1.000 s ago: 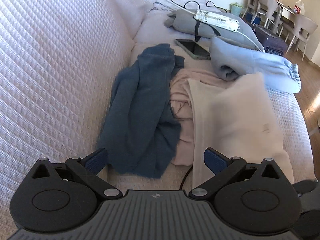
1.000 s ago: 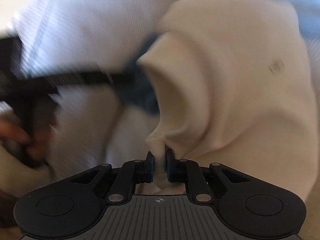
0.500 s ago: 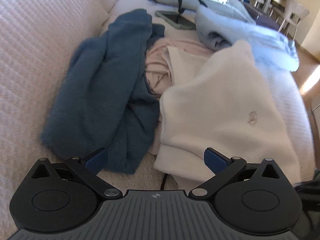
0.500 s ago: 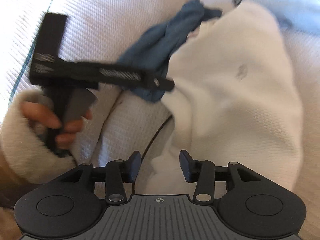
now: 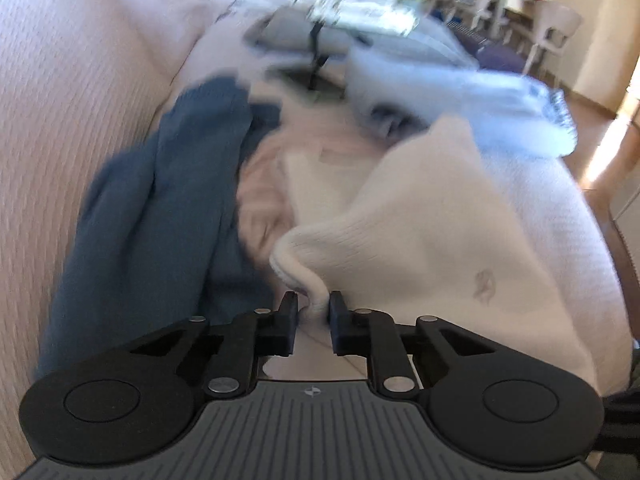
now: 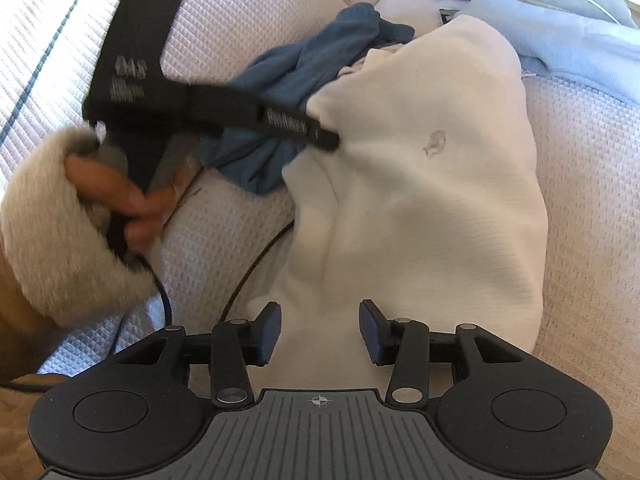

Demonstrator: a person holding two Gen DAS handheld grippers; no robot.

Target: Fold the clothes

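The left gripper (image 5: 313, 312), open before, now pinches the cream garment's (image 5: 440, 240) edge; the right gripper's (image 6: 319, 330) jaws stay spread.

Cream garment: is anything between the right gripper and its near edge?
Nothing visible. The open right gripper sits directly over the cream garment; the thin dark cable runs left of it, and the left gripper already pinches the far hem.

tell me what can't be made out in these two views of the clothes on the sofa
- Left wrist view: motion blur smears the white device on the far grey garment; unidentifiable.
- Both views: the pink garment lies mostly under the cream sweater and blue sweater; type unclear.
- Right wrist view: the cream sweater's small mark is too small to read.
- Sweater's near hem: hidden behind the right gripper.
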